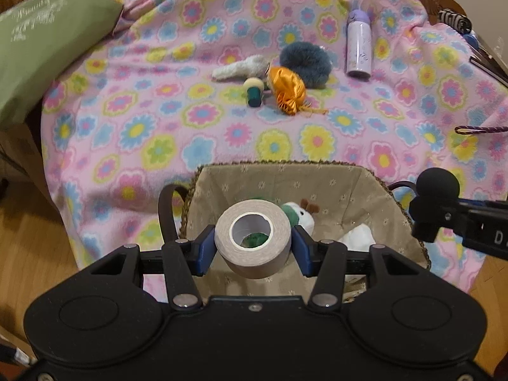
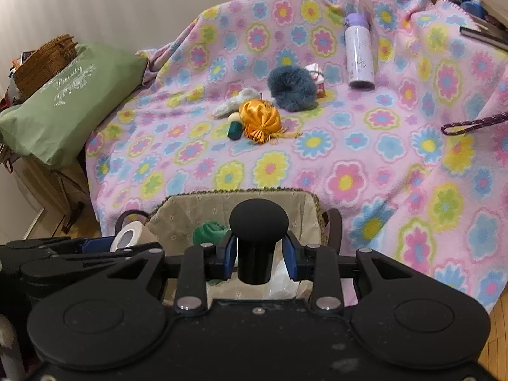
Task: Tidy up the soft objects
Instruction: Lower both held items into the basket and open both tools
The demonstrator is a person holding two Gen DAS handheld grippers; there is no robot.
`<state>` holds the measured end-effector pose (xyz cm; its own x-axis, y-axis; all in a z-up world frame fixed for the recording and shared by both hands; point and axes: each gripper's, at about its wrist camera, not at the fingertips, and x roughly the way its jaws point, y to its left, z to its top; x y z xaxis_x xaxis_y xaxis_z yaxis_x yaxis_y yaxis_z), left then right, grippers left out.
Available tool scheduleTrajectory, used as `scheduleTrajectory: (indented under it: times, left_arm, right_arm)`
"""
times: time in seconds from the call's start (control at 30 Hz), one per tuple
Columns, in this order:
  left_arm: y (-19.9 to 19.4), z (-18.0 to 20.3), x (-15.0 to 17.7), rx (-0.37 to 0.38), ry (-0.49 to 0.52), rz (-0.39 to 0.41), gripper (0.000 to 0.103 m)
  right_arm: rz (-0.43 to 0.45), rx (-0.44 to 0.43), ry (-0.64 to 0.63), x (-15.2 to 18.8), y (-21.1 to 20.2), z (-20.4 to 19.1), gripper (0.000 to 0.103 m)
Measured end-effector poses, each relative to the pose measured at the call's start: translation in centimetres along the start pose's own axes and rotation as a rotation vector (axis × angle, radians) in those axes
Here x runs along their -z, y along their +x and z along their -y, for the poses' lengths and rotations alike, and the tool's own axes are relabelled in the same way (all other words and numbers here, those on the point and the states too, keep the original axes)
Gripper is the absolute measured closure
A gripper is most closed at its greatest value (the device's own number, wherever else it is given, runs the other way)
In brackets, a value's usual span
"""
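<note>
Blanket first: the pink fleece blanket with its flower print fills most of both views, and low in the centre sits the woven basket with a beige floral lining.

Progress looks partial, by my reading. Inside the basket, a white-and-green plush toy and a crumpled green cloth already lie on the lining. Out on the blanket, upper centre of the left wrist view, a cluster is left: the fluffy blue-grey pom-pom, the shiny orange satin pouch, the white fuzzy plush piece and a small green peg with a cream ball top, all touching or just beside one another. The lilac bottle lies to their right, apart.

Now the hands. The left gripper is clamped on a beige roll of tape, hanging over the basket's near side. The right gripper is closed tight on a black mushroom-shaped foam-headed knob, also above the basket. Both look poised for a drop.

The tape roll looks firm, its hollow core facing the lens; the black knob has a matte rounded cap on a smooth stem.
</note>
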<state>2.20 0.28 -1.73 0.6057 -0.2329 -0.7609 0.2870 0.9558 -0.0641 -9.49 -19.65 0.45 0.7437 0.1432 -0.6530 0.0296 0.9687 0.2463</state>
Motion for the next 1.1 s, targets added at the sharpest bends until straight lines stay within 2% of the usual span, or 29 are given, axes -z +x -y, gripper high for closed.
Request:
scheduleTrajectory:
  times: [0.27,0.73,0.87,1.1]
  left_arm:
    - [0.9,-0.5,0.6,0.009,-0.032,-0.045,0.053]
    - [0.7,-0.4,0.5,0.011,-0.032,-0.041,0.053]
    - [0.7,-0.3,0.4,0.009,-0.031,-0.044,0.053]
    - [0.7,-0.2,0.5,0.006,-0.029,-0.046,0.053]
  right_arm:
    - [-0.039,-0.006,-0.020,0.0,0.7,-0.4,0.071]
    - [-0.070,-0.006,-0.025,-0.1,1.2,-0.3,0.071]
    - [-0.066,-0.011,-0.032,-0.1,1.1,-0.3,0.060]
    - [-0.067,-0.012,-0.028,-0.1,1.1,-0.1,0.060]
